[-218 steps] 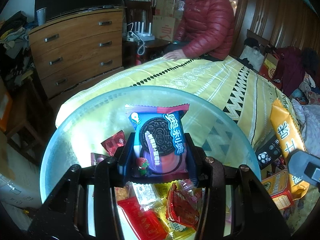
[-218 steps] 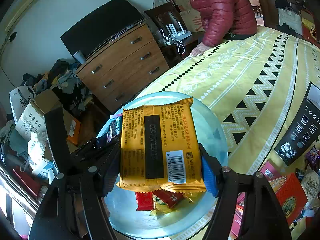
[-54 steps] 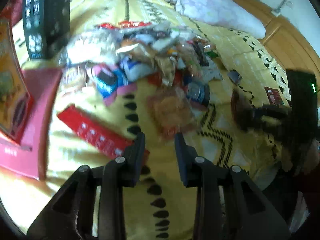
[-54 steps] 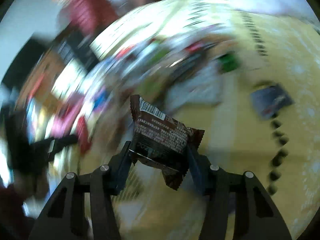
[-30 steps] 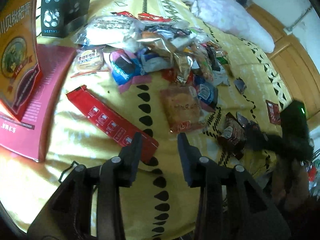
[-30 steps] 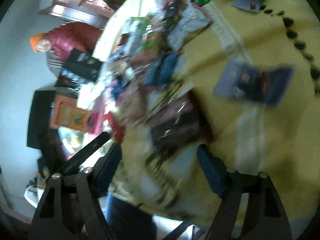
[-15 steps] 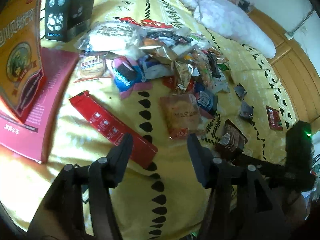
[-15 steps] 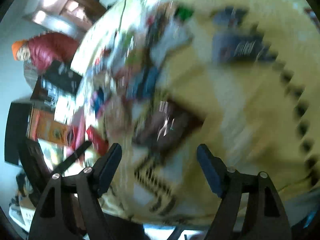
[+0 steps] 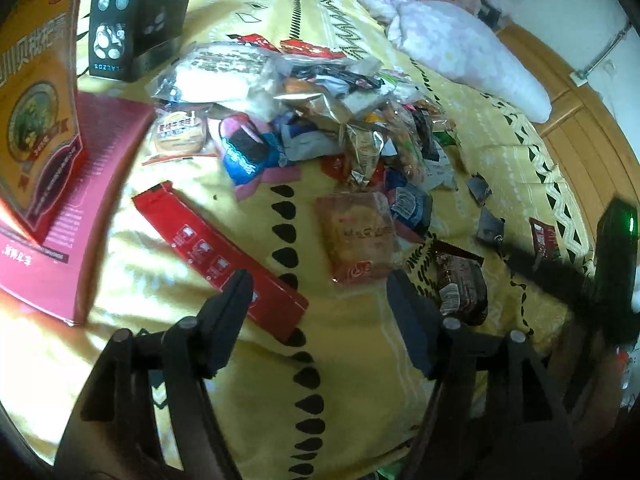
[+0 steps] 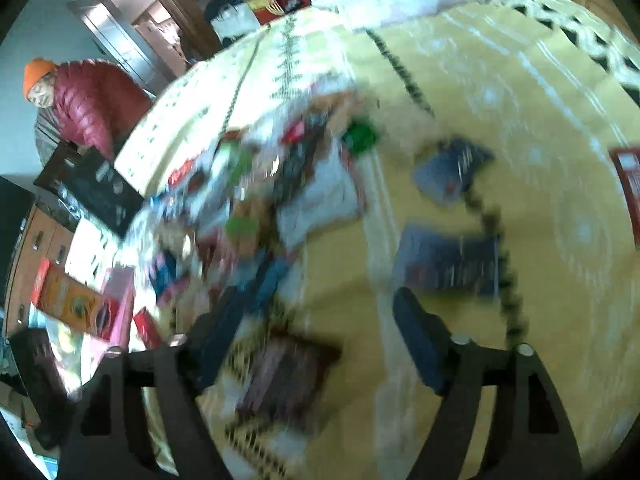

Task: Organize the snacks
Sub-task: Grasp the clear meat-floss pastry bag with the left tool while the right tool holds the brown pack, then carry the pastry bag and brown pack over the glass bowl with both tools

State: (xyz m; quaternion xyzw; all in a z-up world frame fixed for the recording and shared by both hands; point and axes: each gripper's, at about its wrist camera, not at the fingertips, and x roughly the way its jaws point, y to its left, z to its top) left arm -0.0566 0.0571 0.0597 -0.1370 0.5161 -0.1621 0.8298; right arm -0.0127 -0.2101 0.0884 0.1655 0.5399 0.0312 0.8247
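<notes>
**Both tools empty over a bed full of snacks**

Plenty is left to be sorted. A large heap of snacks (image 9: 320, 120) is seen piled on the yellow patterned bedspread (image 9: 360, 380), with loose packets scattered around its edge. The left tool (image 9: 320, 292) is held wide apart with nothing between its jaws, poised above a long red box (image 9: 216, 252) and a clear-wrapped pastry packet (image 9: 358, 236). A dark brown wrapped snack (image 9: 460, 288) is seen lying just beside the right-hand jaw. The right tool (image 10: 316, 320) is likewise spread and empty; its view is badly blurred, though a dark packet (image 10: 284, 376) can be made out on the bed between the jaws. No tidy grouping is shown here, so the job is judged far from finished.
</notes>
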